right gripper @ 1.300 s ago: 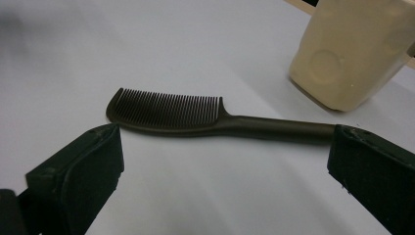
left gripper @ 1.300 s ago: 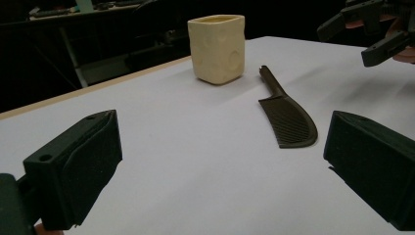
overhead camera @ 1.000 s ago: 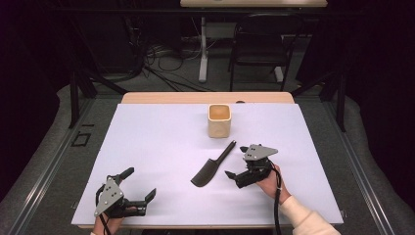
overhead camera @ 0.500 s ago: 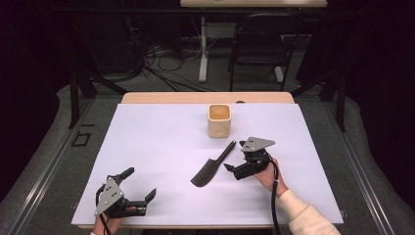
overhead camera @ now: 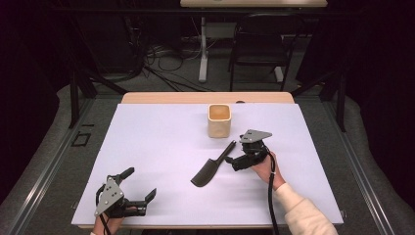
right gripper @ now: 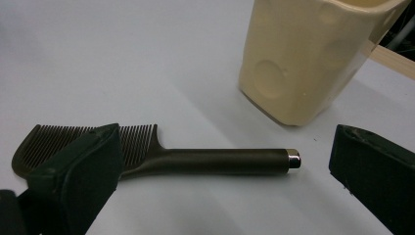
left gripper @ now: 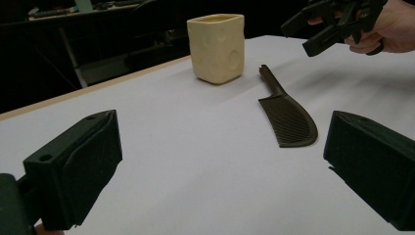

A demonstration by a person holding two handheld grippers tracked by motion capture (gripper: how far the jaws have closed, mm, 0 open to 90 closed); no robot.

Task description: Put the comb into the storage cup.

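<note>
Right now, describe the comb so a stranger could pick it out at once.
On the white table, find the cream cup standing near the far edge. Just in front of it the comb lies flat, its handle pointing toward the cup, beside the right gripper. It is the only dark, toothed, flat thing there.

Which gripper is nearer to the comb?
Right. The right gripper hovers open beside the comb handle; the left gripper sits open, far off at the near table edge.
</note>
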